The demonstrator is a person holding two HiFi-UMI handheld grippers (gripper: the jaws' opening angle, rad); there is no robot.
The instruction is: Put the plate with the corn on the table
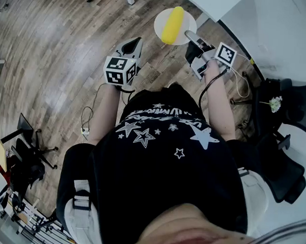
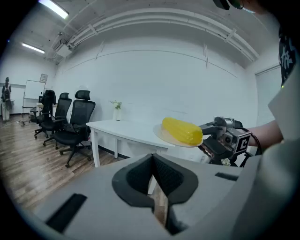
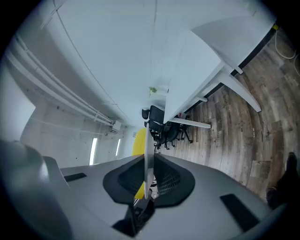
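A white plate (image 1: 161, 18) carrying a yellow corn cob (image 1: 172, 24) hangs in the air above the wooden floor, a little short of the white table (image 1: 266, 28). My right gripper (image 1: 189, 36) is shut on the plate's rim. In the right gripper view the plate (image 3: 148, 154) stands edge-on between the pads of my right gripper (image 3: 149, 185), with the corn (image 3: 138, 140) behind it. My left gripper (image 1: 134, 46) is held to the left of the plate, shut and empty. The left gripper view shows my left gripper (image 2: 153, 164), the corn (image 2: 182, 131) on the plate (image 2: 161, 135), and the right gripper (image 2: 210, 143).
Black office chairs (image 1: 285, 148) stand to the right of the person, another (image 1: 26, 154) to the left. More chairs (image 2: 70, 126) line the wall beside the white table (image 2: 119, 127), which bears a small plant (image 2: 116, 107). Cables (image 1: 237, 84) hang near the table's edge.
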